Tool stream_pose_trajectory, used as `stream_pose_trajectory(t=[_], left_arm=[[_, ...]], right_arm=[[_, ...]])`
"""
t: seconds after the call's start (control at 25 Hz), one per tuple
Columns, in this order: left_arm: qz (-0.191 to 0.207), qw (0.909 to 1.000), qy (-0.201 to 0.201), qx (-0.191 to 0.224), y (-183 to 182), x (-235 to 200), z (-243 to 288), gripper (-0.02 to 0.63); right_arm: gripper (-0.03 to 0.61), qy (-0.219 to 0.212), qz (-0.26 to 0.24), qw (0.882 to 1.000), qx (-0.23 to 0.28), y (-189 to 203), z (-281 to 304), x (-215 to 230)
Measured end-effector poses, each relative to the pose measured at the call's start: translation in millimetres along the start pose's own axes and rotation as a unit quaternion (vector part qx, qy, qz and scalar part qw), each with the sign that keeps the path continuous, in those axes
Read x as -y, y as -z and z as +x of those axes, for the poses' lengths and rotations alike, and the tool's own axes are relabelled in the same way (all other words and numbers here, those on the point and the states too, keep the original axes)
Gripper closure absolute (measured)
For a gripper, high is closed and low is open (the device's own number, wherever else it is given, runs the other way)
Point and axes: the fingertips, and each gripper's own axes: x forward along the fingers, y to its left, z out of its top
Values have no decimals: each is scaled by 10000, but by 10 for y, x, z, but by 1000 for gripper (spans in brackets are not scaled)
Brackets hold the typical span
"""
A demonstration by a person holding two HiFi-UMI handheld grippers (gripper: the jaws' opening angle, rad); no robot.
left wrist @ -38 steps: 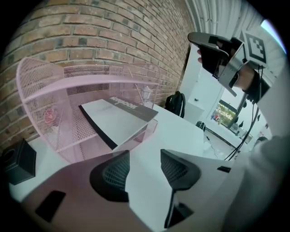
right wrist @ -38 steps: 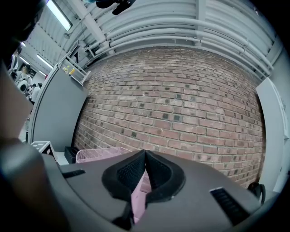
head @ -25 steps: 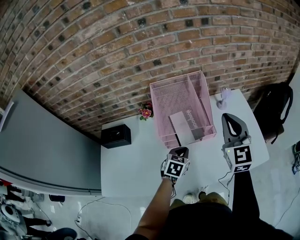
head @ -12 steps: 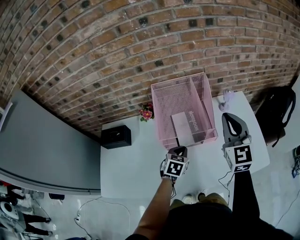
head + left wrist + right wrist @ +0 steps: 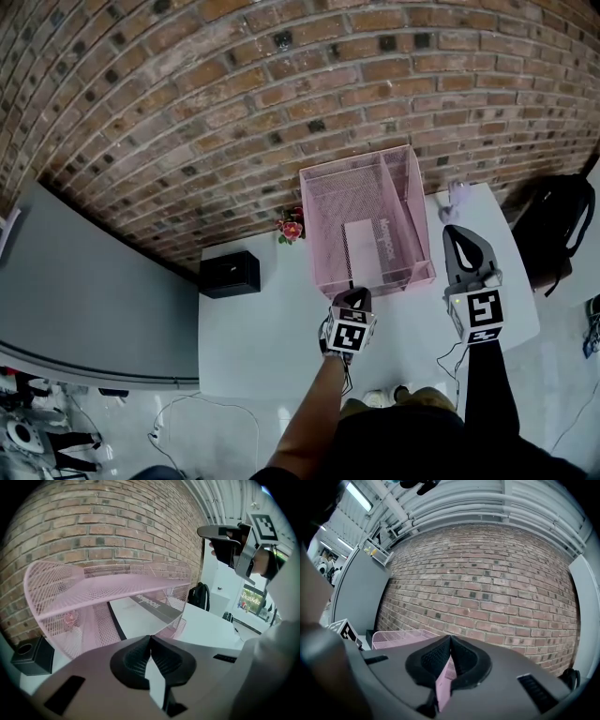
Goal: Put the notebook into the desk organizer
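notebook [image 5: 367, 246] has slid further into the organizer [image 5: 323, 197] over the last second and now lies squarer to its walls, and the left gripper [image 5: 354, 296] has followed it up to the open front. notebook location: flat on the lower mesh level, in the wider compartment, white cover up, dark spine toward the left, printed band toward the right wall. its near short edge sits about at the front opening; whether any of it overhangs cannot be told. left gripper: jaws fully together, nothing between them, tips pointed down at the near edge of the notebook. contact with that edge cannot be confirmed from either view. right gripper [image 5: 459, 234]: jaws likewise together and empty, held level off the organizer's right front corner, well apart from the notebook, aimed at the brick wall. organizer stands on the white table [image 5: 253, 337] against the wall, with a black box [image 5: 230, 273] and a small flower [image 5: 292, 224] to its left. assessment: task appears nearly or fully complete; at most a last nudge inward remains. handling judgement: notebook looks thin and light, with a smooth cover that should slide readily on the mesh but could bow if pushed off centre. best purchase is the stiffer spine end of the near edge, either pinched there or pushed with closed tips. risk: a hard shove could shift the light organizer itself.
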Motion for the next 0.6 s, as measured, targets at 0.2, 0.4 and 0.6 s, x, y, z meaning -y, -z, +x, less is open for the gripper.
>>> stream_pose_trajectory(t=[0.2, 0.4, 0.6], left_arm=[[-4, 10000, 30, -16, -27, 20, 71, 598], [2, 10000, 78, 27, -56, 32, 84, 598], [56, 9999, 85, 114, -105, 44, 99, 598]], right_arm=[[556, -18, -17, 10000, -45, 53, 40, 57], [557, -8, -7, 10000, -47, 71, 81, 114], [557, -80, 8, 10000, -46, 96, 130, 100]])
